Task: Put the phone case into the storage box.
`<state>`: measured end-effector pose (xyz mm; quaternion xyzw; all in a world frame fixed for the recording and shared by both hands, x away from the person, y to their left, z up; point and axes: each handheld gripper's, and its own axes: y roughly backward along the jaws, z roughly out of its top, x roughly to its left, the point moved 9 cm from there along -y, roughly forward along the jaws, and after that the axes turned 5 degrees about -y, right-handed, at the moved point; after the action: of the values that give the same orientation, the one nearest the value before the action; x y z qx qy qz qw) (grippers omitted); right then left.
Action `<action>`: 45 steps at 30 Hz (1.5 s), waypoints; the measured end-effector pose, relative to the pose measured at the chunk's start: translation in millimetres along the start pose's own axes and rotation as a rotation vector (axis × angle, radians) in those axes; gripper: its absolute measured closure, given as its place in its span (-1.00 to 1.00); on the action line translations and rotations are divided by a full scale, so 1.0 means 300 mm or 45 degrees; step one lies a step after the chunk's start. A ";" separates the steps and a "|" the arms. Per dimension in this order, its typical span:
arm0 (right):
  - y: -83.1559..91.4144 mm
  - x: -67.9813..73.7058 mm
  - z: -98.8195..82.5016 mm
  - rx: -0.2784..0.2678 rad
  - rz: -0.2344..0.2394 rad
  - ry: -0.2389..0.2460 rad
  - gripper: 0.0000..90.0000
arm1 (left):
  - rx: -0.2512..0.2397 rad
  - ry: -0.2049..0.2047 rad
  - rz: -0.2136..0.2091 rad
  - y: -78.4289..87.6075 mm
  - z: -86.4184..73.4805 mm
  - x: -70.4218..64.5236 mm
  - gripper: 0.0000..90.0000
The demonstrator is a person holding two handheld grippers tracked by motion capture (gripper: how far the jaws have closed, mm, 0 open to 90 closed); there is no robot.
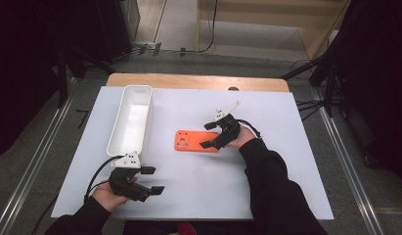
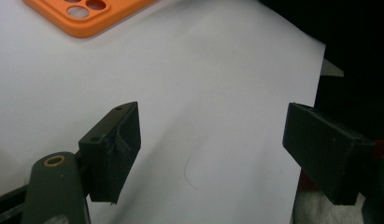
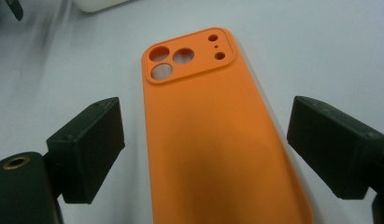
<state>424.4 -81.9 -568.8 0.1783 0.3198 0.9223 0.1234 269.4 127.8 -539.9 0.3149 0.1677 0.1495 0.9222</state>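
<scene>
An orange phone case lies flat, back side up, in the middle of the white sheet. My right gripper hovers at the case's right end with its jaws wide apart, one on each side of it. In the right gripper view the case runs between the two jaws, with its camera holes at the far end and a gap on both sides, so my right gripper is open. My left gripper rests near the front left of the sheet, open with nothing in it. The left gripper view shows my left gripper over bare sheet, with a corner of the case far off.
A long white tray stands lengthwise at the left of the sheet, and its end appears beyond the case. A strip of wooden tabletop borders the far side. Dark stands and cables surround the table on the floor.
</scene>
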 end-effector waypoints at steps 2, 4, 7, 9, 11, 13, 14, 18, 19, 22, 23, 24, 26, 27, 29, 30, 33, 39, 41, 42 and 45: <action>-0.001 -0.001 -0.003 0.003 -0.002 0.003 -0.78 | -0.001 0.000 -0.001 0.000 0.000 -0.001 -0.56; -0.001 -0.001 -0.003 0.002 0.000 0.004 -0.78 | 0.000 -0.001 0.000 -0.001 0.000 -0.001 -0.56; -0.006 0.000 -0.006 0.007 -0.003 0.007 -0.78 | 0.003 -0.004 -0.001 -0.002 0.000 -0.002 -0.56; -0.011 -0.001 -0.009 0.014 -0.002 0.013 -0.78 | 0.003 -0.005 -0.001 -0.002 0.000 -0.002 -0.56; -0.014 0.000 -0.011 0.022 -0.003 0.013 -0.78 | 0.003 -0.006 -0.002 -0.002 0.000 -0.002 -0.56; -0.017 -0.001 -0.012 0.025 -0.003 0.017 -0.78 | 0.003 -0.005 -0.001 -0.002 0.000 -0.002 -0.56; -0.019 -0.001 -0.013 0.026 -0.003 0.019 -0.78 | 0.003 -0.006 -0.002 -0.002 0.000 -0.002 -0.56; -0.025 -0.004 -0.013 0.024 -0.005 0.021 -0.78 | 0.001 -0.005 0.000 -0.001 0.000 -0.002 -0.56; -0.027 -0.006 -0.016 0.030 -0.009 0.020 -0.78 | -0.001 -0.004 0.001 -0.001 0.001 -0.002 -0.56; -0.036 -0.013 -0.026 0.048 -0.016 0.028 -0.78 | 0.002 -0.007 0.000 -0.001 0.000 -0.002 -0.56; -0.036 -0.013 -0.026 0.048 -0.016 0.028 -0.78 | 0.002 -0.007 0.000 -0.001 0.000 -0.002 -0.56; -0.039 -0.014 -0.030 0.052 -0.015 0.027 -0.78 | 0.001 -0.007 -0.001 -0.001 0.001 -0.002 -0.56; -0.046 -0.016 -0.036 0.064 -0.019 0.037 -0.78 | 0.001 -0.006 0.000 -0.001 0.000 -0.002 -0.56; -0.047 -0.016 -0.036 0.064 -0.022 0.045 -0.78 | 0.002 -0.006 0.000 -0.001 0.000 -0.002 -0.57; -0.049 -0.015 -0.037 0.067 -0.036 0.049 -0.75 | 0.002 -0.006 0.000 -0.002 0.000 -0.002 -0.56; -0.049 -0.015 -0.037 0.067 -0.036 0.049 -0.75 | 0.002 -0.006 0.000 -0.002 0.000 -0.002 -0.56; -0.050 -0.015 -0.038 0.071 -0.057 0.056 -0.74 | 0.001 -0.005 0.000 -0.004 0.001 -0.003 -0.56; -0.053 -0.012 -0.041 0.083 -0.082 0.091 -0.75 | 0.002 -0.004 -0.001 -0.004 0.000 -0.004 -0.57; -0.054 -0.011 -0.042 0.089 -0.094 0.106 -0.75 | 0.004 -0.006 -0.001 -0.004 0.000 -0.003 -0.56; -0.055 -0.011 -0.042 0.088 -0.094 0.110 -0.75 | 0.004 -0.006 -0.001 -0.004 0.000 -0.003 -0.57; -0.056 -0.011 -0.042 0.087 -0.097 0.115 -0.75 | 0.004 -0.006 -0.001 -0.004 -0.001 -0.003 -0.57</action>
<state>424.1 -77.1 -589.4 0.1281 0.3630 0.9126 0.1378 268.6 126.7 -540.6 0.3166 0.1660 0.1482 0.9221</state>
